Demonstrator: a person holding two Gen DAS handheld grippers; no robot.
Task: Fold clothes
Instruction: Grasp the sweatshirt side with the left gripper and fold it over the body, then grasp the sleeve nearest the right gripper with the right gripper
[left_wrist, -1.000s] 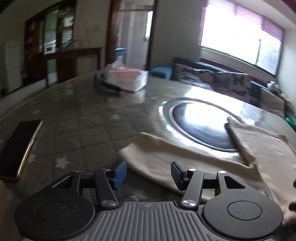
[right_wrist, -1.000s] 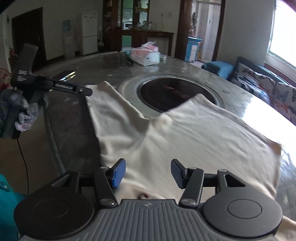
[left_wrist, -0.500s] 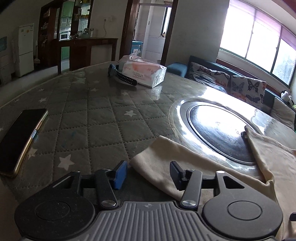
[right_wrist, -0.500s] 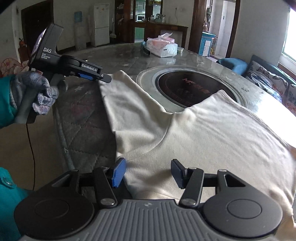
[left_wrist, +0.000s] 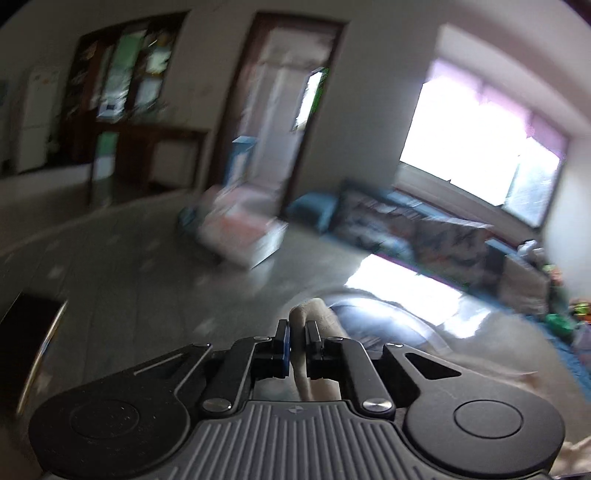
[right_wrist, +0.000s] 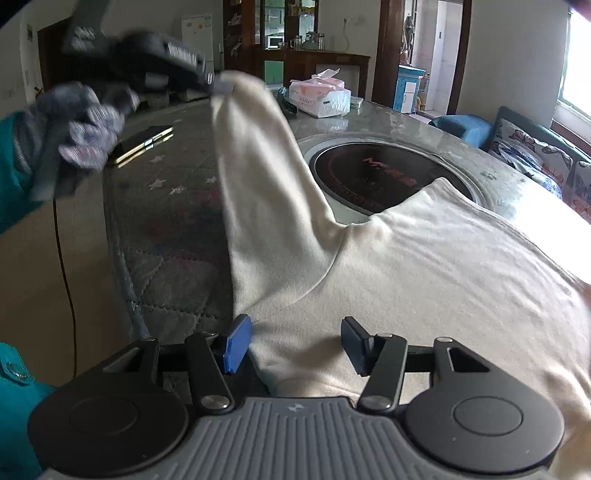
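A cream shirt (right_wrist: 424, 266) lies spread on the round table. My left gripper (left_wrist: 298, 339) is shut on the end of the shirt's sleeve (left_wrist: 314, 314), and this view is blurred. In the right wrist view the left gripper (right_wrist: 210, 79) holds that sleeve (right_wrist: 258, 147) lifted above the table. My right gripper (right_wrist: 295, 343) is open, low over the shirt's near edge, with cloth between and under its fingers.
A phone (right_wrist: 142, 144) lies on the quilted table cover (right_wrist: 173, 229) at the left. A tissue pack (right_wrist: 319, 98) stands at the table's far side. A dark round hob (right_wrist: 384, 177) is set in the table's middle, partly under the shirt.
My left gripper has shut on the sleeve end and lifted it off the table. My right gripper has stayed open near the shirt's edge.
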